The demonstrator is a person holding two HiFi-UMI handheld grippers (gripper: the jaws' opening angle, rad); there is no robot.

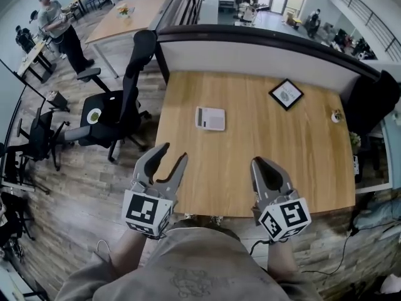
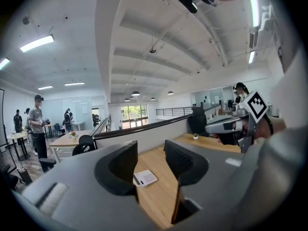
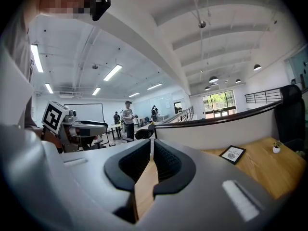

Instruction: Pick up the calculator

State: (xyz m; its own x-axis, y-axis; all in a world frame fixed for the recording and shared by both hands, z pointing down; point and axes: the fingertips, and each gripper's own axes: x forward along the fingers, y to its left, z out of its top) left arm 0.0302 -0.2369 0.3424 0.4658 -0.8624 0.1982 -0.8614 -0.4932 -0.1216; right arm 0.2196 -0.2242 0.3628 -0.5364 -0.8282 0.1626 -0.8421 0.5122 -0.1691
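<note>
Calculator [image 1: 210, 118] lies flat on the smooth wooden table [image 1: 250, 187]. It's a pale rounded rectangle with a darker strip at one end, well apart from both tools. Left gripper [image 1: 173, 153] hovers at the table's near edge, its grey ribbed jaws spread with nothing between them. Right gripper [image 1: 259, 163] has its jaws pressed together, empty too. Black square frame [image 1: 286, 94] sits further back.

Bright, even indoor illumination; ceiling strip lights [image 2: 37, 43] glare white. Strong fisheye curvature throughout; black vignetted corners in both gripper views, foreground slightly soft.
</note>
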